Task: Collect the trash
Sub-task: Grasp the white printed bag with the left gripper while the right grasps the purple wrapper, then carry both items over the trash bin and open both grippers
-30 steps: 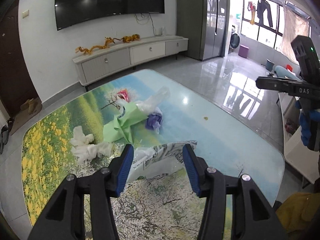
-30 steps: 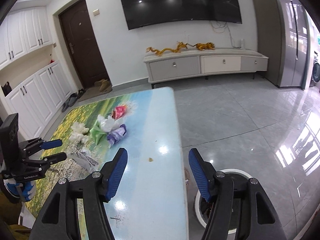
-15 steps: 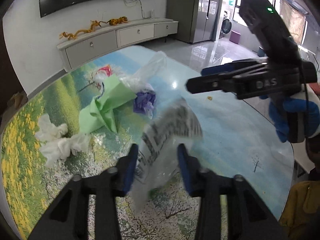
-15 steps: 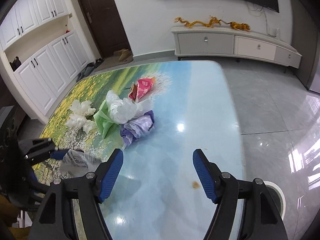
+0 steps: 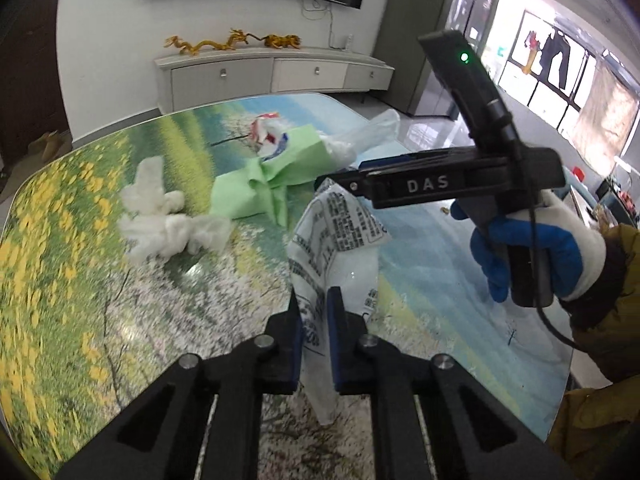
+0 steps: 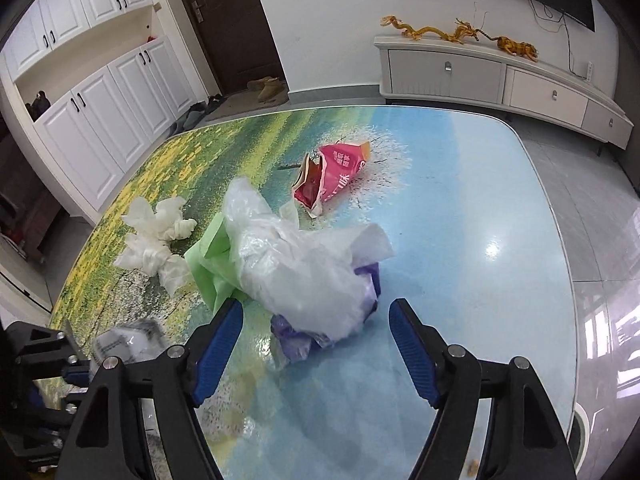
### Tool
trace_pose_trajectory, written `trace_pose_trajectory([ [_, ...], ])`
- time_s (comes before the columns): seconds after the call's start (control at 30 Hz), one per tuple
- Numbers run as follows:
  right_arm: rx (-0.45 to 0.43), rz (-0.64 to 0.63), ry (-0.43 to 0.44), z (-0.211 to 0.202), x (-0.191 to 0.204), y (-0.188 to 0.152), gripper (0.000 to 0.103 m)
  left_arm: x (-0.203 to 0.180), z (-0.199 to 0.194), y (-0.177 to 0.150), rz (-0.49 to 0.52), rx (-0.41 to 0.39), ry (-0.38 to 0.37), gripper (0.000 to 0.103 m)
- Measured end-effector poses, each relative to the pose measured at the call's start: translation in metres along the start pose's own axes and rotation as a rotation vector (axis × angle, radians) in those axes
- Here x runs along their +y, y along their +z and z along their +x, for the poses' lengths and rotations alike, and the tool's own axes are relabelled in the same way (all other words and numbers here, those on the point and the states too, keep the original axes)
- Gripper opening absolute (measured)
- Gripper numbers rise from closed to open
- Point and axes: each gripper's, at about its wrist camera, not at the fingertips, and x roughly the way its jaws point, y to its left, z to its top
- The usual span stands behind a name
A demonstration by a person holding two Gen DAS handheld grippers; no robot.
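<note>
My left gripper (image 5: 313, 312) is shut on a clear printed plastic wrapper (image 5: 338, 236) and holds it up off the table; it also shows in the right wrist view (image 6: 128, 342). My right gripper (image 6: 316, 326) is open, its fingers either side of a clear plastic bag (image 6: 296, 264) lying over a purple wrapper (image 6: 296, 340). It shows from the side in the left wrist view (image 5: 344, 174). Green paper (image 5: 268, 184), white crumpled tissues (image 5: 164, 220) and a red snack packet (image 6: 334, 168) lie on the table.
The table (image 6: 460, 240) has a glossy landscape print and a rounded edge. A small crumb (image 5: 444, 210) lies near its right edge. A white TV cabinet (image 6: 500, 76) stands beyond the table, white cupboards (image 6: 100, 120) to the left.
My left gripper closed on the printed wrapper and lifted it. My right gripper moved over the table to the clear bag and purple wrapper, staying open.
</note>
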Motion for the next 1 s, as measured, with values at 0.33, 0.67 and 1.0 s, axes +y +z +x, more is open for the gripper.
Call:
trace_pose_trajectory([
  [0.33, -0.001, -0.022, -0.012, -0.004, 0.001, -0.013, 0.051, 0.010, -0.029, -0.018, -0.084, -0.046, 0.021, 0.008],
  [0.67, 0.008, -0.036, 0.045, -0.043, 0.019, -0.064, 0.050, -0.004, -0.063, -0.028, -0.105, -0.099, 0.039, 0.006],
  [1.0, -0.097, -0.053, 0.093, -0.107, 0.039, -0.090, 0.050, -0.018, -0.107, -0.036, -0.122, -0.177, 0.079, 0.006],
])
